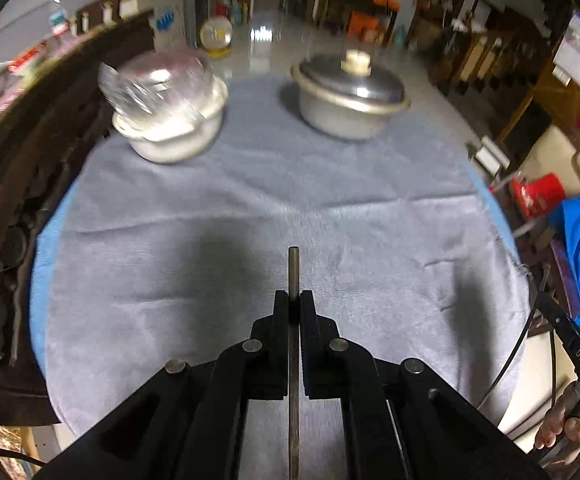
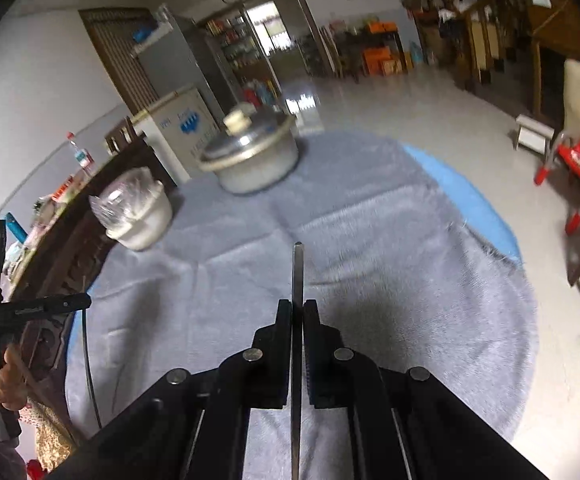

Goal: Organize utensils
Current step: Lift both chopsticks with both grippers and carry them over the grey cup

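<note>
Your left gripper [image 1: 294,300] is clamped tight on a thin dark metal utensil handle [image 1: 293,272], and your right gripper [image 2: 297,308] pinches a flat steel utensil handle [image 2: 297,272] the same way. Both hang over the grey cloth [image 1: 250,208]. Further out sit the lidded pot [image 1: 349,96] and the plastic-covered bowl [image 1: 170,100].

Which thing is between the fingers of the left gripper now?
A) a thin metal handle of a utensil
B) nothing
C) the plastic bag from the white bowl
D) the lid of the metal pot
A: in the left wrist view the left gripper has its fingers shut on a thin metal handle, while the metal pot keeps its lid.
</note>
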